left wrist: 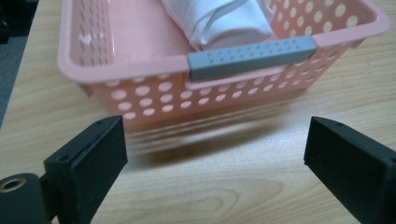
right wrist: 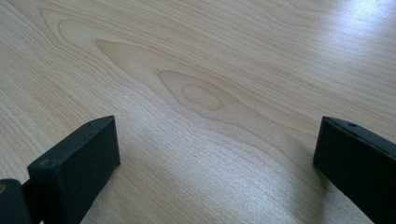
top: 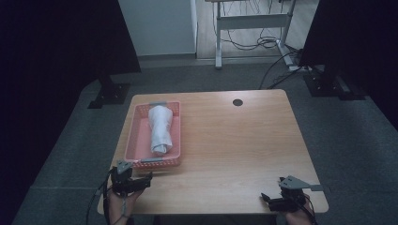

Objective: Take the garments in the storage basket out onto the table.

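High view is showing a pink basket sitting on the left half of the wooden surface, with a rolled white cloth lying lengthwise inside it. Grey handle strips are sitting on the basket's near and far rims. The left tongs are resting at the near left edge of the surface, just beside the basket's near wall, held by a hand coming in from below. The right tongs are sitting at the near right corner, well apart from the basket.

Left gripper view is looking straight at the basket's near wall, with the grey handle just above and the cloth lying behind it. The left tongs are standing wide open, gripping nothing and not touching the basket.

Right gripper view is showing the right tongs standing wide open too, over bare wood grain, gripping nothing.
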Demonstrator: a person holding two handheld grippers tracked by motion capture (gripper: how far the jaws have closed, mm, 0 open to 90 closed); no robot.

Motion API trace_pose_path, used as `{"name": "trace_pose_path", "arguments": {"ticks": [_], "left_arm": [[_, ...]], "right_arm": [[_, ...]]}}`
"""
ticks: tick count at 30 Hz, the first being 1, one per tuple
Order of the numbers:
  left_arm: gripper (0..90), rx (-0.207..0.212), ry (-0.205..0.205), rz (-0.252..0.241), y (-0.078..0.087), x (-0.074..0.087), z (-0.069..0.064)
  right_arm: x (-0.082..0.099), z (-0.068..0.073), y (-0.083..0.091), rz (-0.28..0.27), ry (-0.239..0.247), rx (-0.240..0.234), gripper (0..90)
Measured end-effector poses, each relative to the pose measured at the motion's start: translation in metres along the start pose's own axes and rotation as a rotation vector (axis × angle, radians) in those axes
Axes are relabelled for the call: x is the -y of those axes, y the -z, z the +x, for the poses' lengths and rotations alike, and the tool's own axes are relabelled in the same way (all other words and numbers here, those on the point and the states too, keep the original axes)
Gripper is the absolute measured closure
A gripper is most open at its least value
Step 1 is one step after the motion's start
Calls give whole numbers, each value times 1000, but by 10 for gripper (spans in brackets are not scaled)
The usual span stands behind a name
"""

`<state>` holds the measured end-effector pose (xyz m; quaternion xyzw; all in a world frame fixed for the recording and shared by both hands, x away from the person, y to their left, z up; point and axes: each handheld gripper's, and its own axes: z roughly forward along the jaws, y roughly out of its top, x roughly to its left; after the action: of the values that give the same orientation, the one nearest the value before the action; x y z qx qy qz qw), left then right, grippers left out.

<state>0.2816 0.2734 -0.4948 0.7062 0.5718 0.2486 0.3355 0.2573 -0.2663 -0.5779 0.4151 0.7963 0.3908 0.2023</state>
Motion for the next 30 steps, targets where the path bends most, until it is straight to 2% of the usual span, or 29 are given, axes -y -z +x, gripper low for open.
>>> {"name": "trace_pose_path", "arguments": {"ticks": [11,12,16,20,30], "left_arm": [[57,11,-27,-9,-1,-16,-8],[57,7,-39,-12,-2,-20,-10],[57,16,-41,-20,-2,-25,-13],[57,16,-66,-17,-6,-37,-18],[56,22,-77,-11,-15,-51,-21]], "right_arm": [[0,0,0,0,0,0,2],[0,0,0,0,0,0,2],[0,0,0,0,0,0,1],[0,0,0,0,0,0,2],[0,0,0,0,0,0,2]]}}
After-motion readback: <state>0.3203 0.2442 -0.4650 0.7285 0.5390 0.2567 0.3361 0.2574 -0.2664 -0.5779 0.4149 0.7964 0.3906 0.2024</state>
